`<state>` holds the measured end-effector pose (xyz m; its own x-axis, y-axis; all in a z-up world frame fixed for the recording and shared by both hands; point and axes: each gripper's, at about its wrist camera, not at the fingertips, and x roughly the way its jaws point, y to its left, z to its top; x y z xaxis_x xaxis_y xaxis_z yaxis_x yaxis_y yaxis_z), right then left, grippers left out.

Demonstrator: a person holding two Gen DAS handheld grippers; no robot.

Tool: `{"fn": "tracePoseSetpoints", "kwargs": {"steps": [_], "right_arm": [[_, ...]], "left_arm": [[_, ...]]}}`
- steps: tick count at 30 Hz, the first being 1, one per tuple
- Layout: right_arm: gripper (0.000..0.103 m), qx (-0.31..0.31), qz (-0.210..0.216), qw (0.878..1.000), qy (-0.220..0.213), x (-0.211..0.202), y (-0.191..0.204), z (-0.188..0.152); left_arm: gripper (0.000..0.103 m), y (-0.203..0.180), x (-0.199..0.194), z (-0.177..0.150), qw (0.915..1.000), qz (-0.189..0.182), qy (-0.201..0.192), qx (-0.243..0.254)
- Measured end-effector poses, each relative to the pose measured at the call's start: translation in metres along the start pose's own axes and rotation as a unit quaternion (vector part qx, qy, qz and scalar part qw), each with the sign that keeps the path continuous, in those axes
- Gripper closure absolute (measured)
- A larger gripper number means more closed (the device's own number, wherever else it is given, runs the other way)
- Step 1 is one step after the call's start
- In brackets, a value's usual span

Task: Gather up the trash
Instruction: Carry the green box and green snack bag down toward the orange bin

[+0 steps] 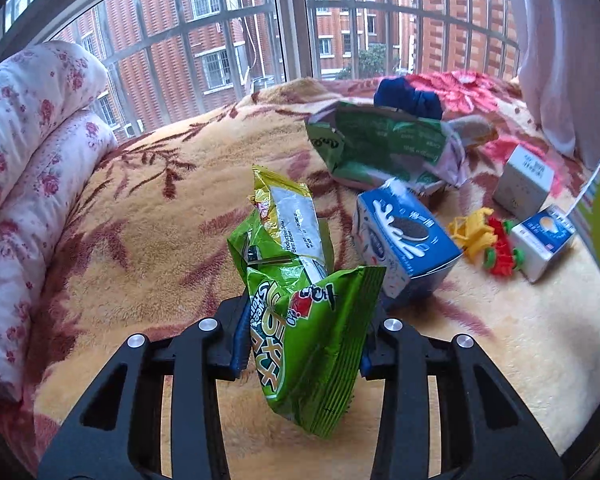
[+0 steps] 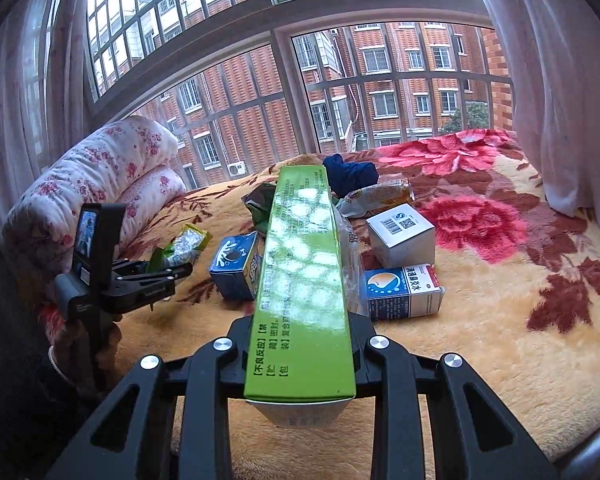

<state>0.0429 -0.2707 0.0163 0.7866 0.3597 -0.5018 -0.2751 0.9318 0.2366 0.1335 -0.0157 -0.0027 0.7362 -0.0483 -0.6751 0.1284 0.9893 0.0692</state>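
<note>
Green and shiny, the snack bag (image 1: pixel 300 320) sits squeezed between the fingers of the left gripper (image 1: pixel 302 338), lifted just above the fuzzy yellow blanket (image 1: pixel 148 208) on the bed. The right gripper (image 2: pixel 300 354) has its fingers clamped on a long green box (image 2: pixel 302 276) that points toward the window (image 2: pixel 284 80). More trash lies on the blanket: a blue cookie box (image 1: pixel 404 240), a big green bag (image 1: pixel 384 148), two small white boxes and a little toy (image 1: pixel 488 240)
</note>
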Motion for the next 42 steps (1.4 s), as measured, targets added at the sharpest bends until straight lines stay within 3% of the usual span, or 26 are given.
{"fn": "tracePoseSetpoints", "kwargs": {"steps": [6,13,16,18,21,25,33,42], "right_arm": [[0.074,-0.001,0.004,1.0,-0.004,-0.012,0.003,-0.001],[0.074,-0.009,0.015,1.0,-0.02,-0.034,0.013,-0.001],[0.074,-0.015,0.019,0.999,-0.027,-0.046,0.019,-0.002],[0.074,-0.019,0.022,0.999,-0.03,-0.052,0.023,-0.004],[0.074,-0.025,0.025,0.999,-0.027,-0.06,0.029,-0.01],[0.074,-0.037,0.024,0.999,-0.016,-0.071,0.037,-0.023],[0.074,-0.056,0.032,0.998,0.023,-0.099,0.049,-0.063],[0.074,-0.07,0.084,0.989,0.095,-0.126,0.057,-0.107]], "left_arm": [[0.065,0.014,-0.055,0.009,0.9967,-0.053,-0.043,-0.044],[0.065,0.028,-0.122,0.018,0.9859,-0.105,-0.098,-0.086],[0.065,0.017,-0.142,0.014,0.9866,-0.096,-0.113,-0.068],[0.065,0.004,-0.15,0.006,0.9902,-0.063,-0.114,-0.05],[0.065,-0.017,-0.155,-0.009,0.9941,-0.014,-0.103,-0.031],[0.065,-0.038,-0.158,-0.035,0.9964,-0.005,-0.081,-0.024],[0.065,-0.065,-0.167,-0.092,0.9985,-0.04,-0.037,-0.004],[0.065,-0.085,-0.175,-0.15,0.9969,-0.072,0.013,0.029]]}}
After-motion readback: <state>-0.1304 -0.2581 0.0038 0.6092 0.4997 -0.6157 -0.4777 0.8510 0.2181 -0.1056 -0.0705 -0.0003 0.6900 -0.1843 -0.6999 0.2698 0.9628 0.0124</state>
